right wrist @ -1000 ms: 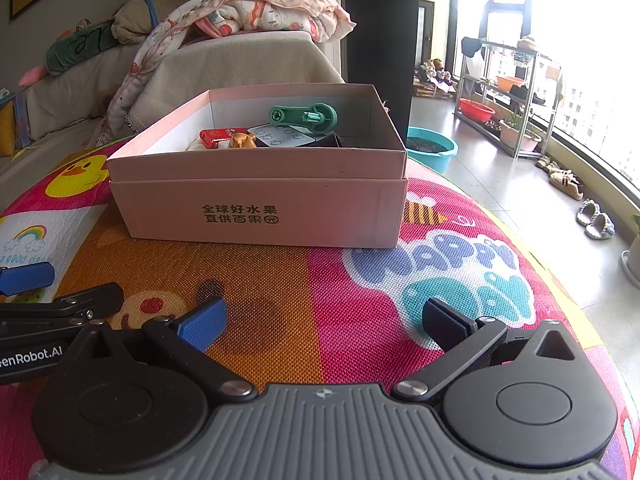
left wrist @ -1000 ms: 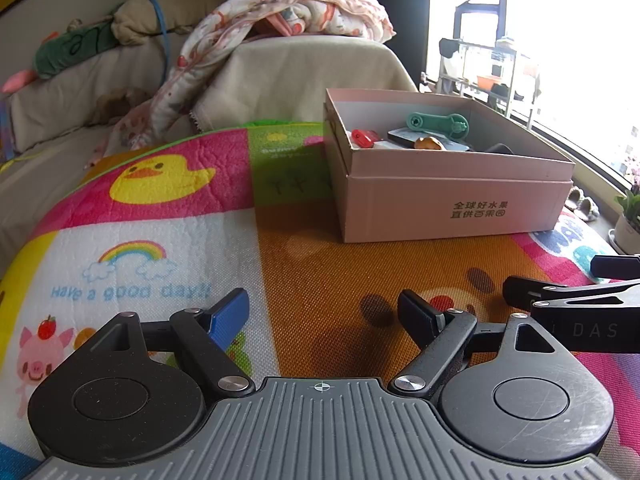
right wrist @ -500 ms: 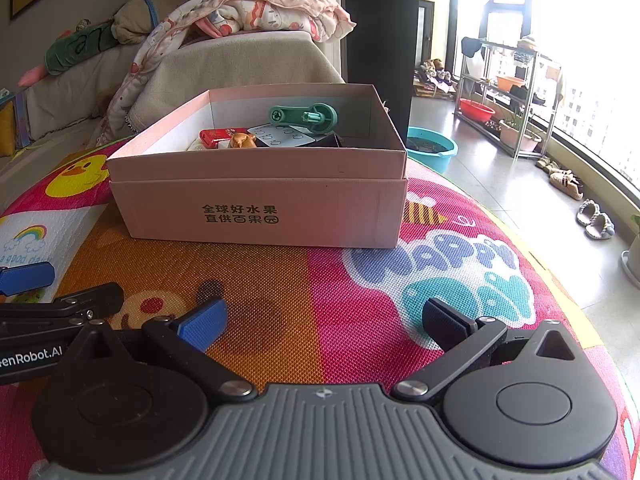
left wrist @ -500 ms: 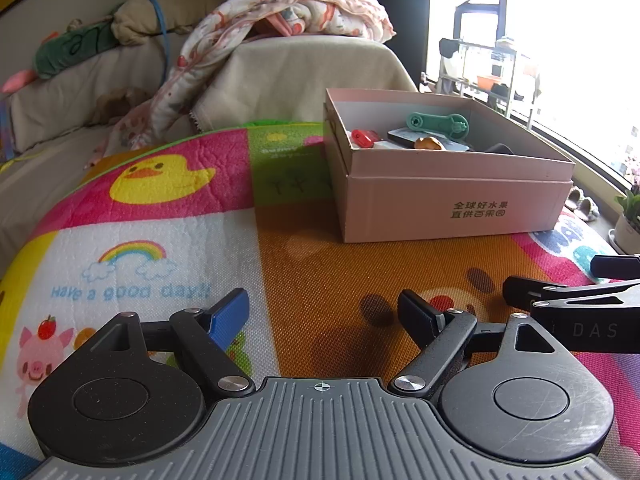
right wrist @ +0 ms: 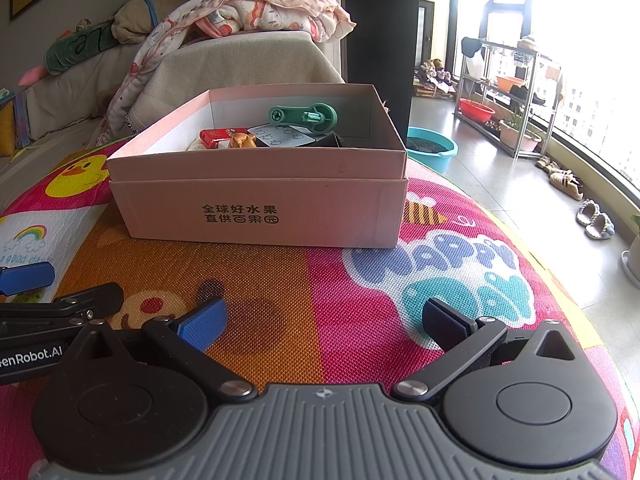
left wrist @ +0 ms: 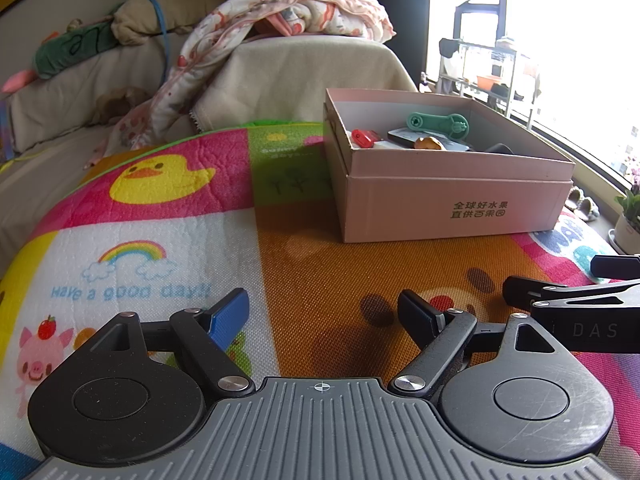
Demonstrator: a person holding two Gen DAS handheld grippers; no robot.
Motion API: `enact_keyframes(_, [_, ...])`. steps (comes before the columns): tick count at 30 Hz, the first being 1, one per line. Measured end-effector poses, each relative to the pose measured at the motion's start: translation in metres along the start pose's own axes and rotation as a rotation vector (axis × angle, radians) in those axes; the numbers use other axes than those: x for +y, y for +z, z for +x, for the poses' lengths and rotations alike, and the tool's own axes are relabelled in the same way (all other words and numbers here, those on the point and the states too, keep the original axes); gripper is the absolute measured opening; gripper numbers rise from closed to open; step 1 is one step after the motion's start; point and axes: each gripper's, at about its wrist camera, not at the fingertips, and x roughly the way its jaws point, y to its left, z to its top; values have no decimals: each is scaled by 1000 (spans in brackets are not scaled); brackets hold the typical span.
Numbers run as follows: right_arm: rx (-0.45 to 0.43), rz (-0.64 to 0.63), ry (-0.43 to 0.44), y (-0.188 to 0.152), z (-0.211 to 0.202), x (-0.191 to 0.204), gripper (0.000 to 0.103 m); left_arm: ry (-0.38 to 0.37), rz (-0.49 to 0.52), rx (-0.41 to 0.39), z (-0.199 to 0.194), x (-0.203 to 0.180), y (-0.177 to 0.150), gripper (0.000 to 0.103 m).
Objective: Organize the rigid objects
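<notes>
A pink cardboard box stands on the colourful play mat. Inside it lie a green plastic handle, a red item, a small brown piece and a grey card. My left gripper is open and empty, low over the mat, in front and to the left of the box. My right gripper is open and empty, in front of the box. Each gripper shows at the edge of the other's view.
The play mat covers a round surface with its edge at the right. A sofa with a blanket stands behind. On the floor at the right are a teal basin, a rack and slippers.
</notes>
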Motion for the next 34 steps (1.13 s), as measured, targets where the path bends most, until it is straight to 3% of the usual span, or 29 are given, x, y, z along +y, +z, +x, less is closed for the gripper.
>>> enact_keyframes(34, [0, 0, 0, 0, 0, 0, 103, 5, -2, 4, 2, -2, 1, 89])
